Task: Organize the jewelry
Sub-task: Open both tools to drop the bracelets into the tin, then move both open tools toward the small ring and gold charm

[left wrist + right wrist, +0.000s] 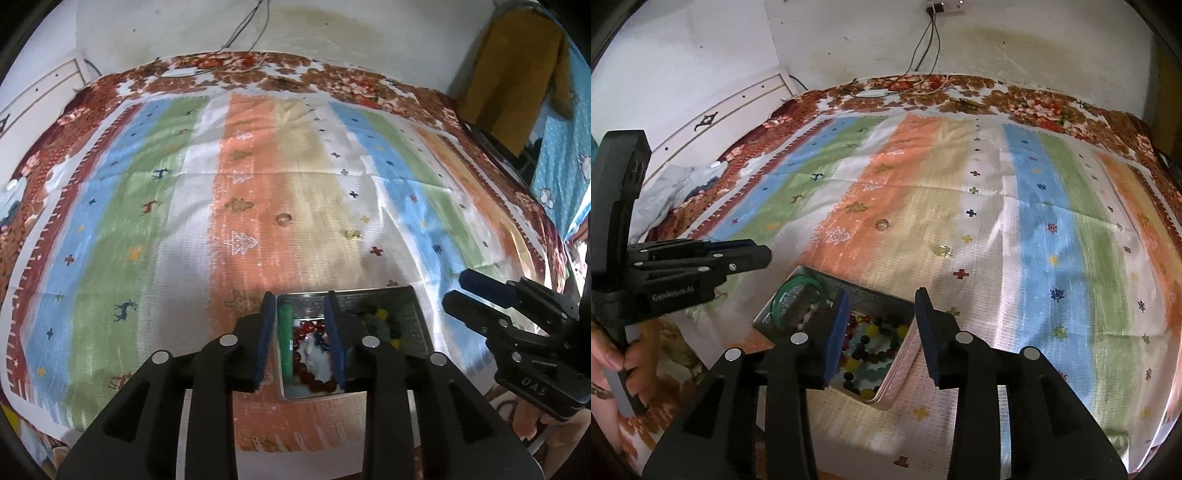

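An open metal tin (419, 321) rests on the striped cloth near its front edge. Inside lie a green bangle (285, 339), a red bead bracelet (314, 382) and a multicoloured bead string (871, 343). My left gripper (300, 295) hovers over the tin's left part, open, with nothing pinched. My right gripper (882, 293) hangs open over the tin's (897, 373) bead side and also holds nothing. Farther out on the cloth sit a clear ring (283, 219) and a gold ring (352, 233), both apart from the tin.
The striped cloth (1052, 229) covers a bed with a floral border. A wall with cables (923, 44) stands behind it. A headboard (713, 114) and crumpled fabric lie at the left. A yellow garment (517, 74) hangs at the right. A hand (613, 354) grips the left tool.
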Available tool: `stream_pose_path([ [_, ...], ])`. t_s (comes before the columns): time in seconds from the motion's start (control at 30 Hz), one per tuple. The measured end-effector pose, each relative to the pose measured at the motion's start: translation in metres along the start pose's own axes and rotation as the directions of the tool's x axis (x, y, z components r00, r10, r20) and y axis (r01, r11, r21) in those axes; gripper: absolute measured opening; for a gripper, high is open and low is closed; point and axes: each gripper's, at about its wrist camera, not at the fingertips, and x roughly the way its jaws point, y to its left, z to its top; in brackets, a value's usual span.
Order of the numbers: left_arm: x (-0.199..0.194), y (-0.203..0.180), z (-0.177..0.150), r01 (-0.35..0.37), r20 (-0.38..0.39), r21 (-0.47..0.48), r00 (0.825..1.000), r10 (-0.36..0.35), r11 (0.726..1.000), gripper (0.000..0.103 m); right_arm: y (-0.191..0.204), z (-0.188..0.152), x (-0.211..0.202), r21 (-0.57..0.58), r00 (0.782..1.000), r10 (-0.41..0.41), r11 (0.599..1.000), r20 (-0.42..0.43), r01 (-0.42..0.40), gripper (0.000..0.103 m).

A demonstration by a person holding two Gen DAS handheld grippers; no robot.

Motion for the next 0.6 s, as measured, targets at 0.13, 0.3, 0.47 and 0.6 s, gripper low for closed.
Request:
stream_pose_path([
  [0.13,0.004,0.003,0.002,-0.009,-0.007,-0.008,1.0,0.009,1.0,0.034,-0.005,0.001,0.004,0.009,1.0,-0.005,1.0,-0.008,0.005,0.043],
  [0.3,0.009,0.005,0.005,-0.022,-0.014,-0.003,1.0,0.022,1.0,0.046,-0.009,0.004,0.008,0.012,1.0,-0.014,1.0,-0.012,0.014,0.05],
  [0.47,0.012,0.009,0.012,-0.038,-0.005,-0.01,0.999,0.038,0.999,0.055,-0.015,0.006,0.014,0.016,1.0,-0.022,1.0,-0.021,0.022,0.056],
  [0.6,0.019,0.012,0.02,-0.043,-0.015,-0.014,0.999,0.043,0.999,0.055,-0.021,0.012,0.02,0.022,0.999,-0.029,0.999,-0.03,0.03,0.058],
])
